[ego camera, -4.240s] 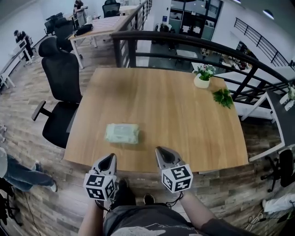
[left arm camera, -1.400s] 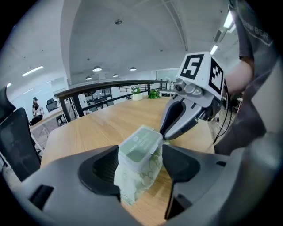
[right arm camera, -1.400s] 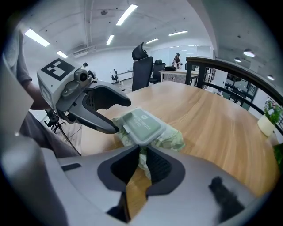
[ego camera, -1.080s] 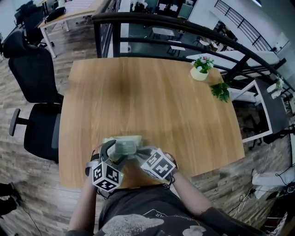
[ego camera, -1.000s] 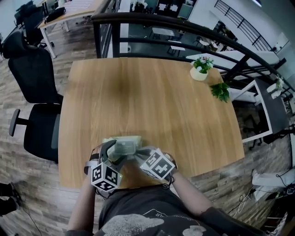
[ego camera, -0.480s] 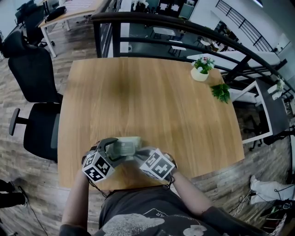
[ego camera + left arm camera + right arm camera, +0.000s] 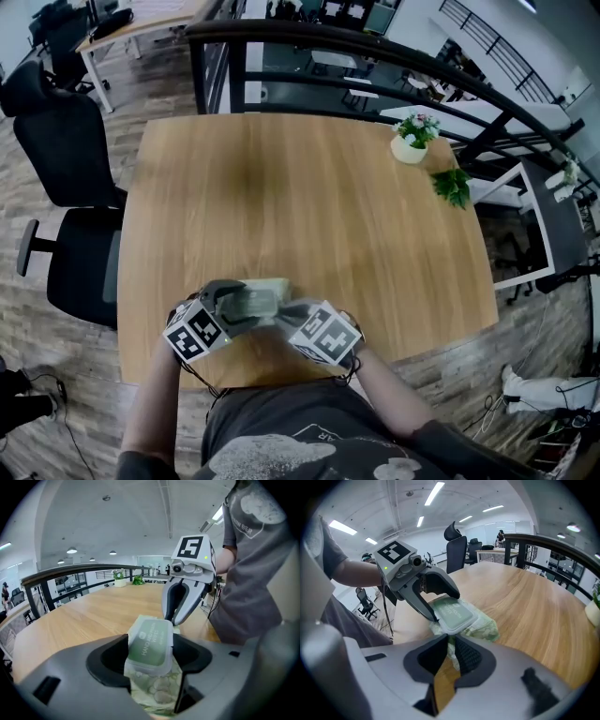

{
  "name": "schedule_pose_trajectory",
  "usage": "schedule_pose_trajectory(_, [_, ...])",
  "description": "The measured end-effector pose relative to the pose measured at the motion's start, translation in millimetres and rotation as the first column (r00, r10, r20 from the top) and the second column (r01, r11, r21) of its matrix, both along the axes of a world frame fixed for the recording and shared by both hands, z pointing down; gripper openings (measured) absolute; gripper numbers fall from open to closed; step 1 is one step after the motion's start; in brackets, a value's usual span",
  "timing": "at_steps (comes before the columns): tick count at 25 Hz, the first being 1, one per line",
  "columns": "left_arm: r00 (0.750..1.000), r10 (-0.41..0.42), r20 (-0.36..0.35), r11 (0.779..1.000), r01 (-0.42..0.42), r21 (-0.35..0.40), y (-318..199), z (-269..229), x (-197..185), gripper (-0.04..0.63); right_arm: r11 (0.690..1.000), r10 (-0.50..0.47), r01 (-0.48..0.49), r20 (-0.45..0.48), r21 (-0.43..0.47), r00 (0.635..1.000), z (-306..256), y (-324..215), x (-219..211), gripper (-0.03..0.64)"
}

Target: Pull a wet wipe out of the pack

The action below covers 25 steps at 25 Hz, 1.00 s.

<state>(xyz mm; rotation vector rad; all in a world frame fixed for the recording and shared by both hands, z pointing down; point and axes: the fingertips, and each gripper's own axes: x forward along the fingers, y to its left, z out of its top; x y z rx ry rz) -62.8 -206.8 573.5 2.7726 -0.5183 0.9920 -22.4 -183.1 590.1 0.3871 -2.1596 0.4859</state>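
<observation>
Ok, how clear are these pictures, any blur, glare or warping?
Head view: fisheye bends the railing; the wipe pack looks soft. Left gripper view: dark round vignette, print on the lid readable. Right gripper view: same vignette, bright ceiling lights, no harsh glare.

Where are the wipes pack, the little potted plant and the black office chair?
wipes pack (image 7: 151, 641): left gripper view, on its green lid.
potted plant (image 7: 409, 149): head view, on its white pot.
office chair (image 7: 56, 141): head view, on its black backrest.
</observation>
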Motion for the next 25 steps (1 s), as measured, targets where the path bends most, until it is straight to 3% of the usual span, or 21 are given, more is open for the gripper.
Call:
schedule_pose_trajectory(13, [0.996,0.023,-0.083,0.994,-0.031,-0.105,-3.5,-6.5,3.7,0.281,1.000,0.003,-0.003,0.004,-0.022,1.000,-2.3,-3.1,1.1,0.061])
schedule_pose_trajectory(25, [0.993,0.042,-0.108,0.983,-0.060,-0.174,-4.2,-6.2,2.7,0.276,1.000,0.001,-0.001,-0.001,-0.022,1.000,-1.5,-4.2,-0.6,0.061])
